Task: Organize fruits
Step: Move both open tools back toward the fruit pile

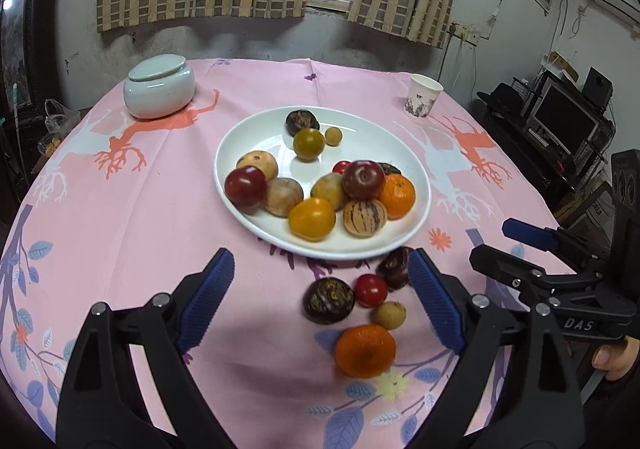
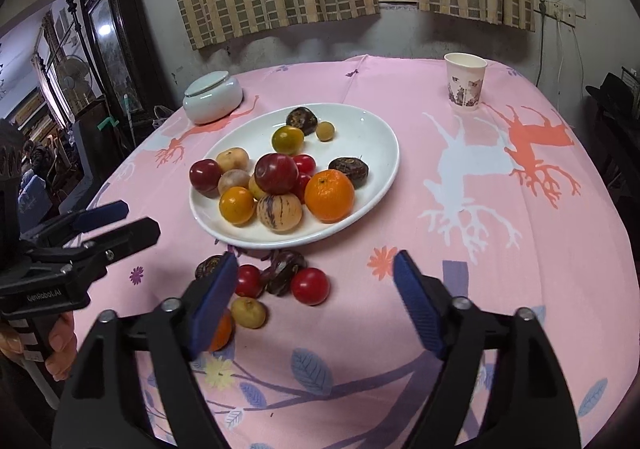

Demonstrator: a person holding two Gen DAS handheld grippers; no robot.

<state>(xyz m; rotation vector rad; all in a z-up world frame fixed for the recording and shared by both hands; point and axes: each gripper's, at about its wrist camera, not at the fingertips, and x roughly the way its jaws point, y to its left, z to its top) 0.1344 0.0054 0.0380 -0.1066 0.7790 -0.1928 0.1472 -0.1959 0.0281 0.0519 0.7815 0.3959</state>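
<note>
Both tongs hang released over the near edge of the table, holding nothing: the left gripper [image 1: 320,301] has its blue pads spread around the loose fruit, and the right gripper [image 2: 316,303] gapes beside it. Nearest lies an orange [image 1: 365,350], then a small tan fruit [image 1: 389,315], a dark passion fruit [image 1: 328,300] and a cherry tomato [image 1: 371,290], with another dark fruit [image 1: 394,267] just short of the rim; the right view shows a second tomato [image 2: 310,286]. Beyond them the white plate [image 1: 256,137] already carries about a dozen fruits. I judge the job well over halfway, with these few strays left to lift onto it. Farther off stand a lidded jar [image 1: 159,86] and a paper cup [image 1: 424,95].
</note>
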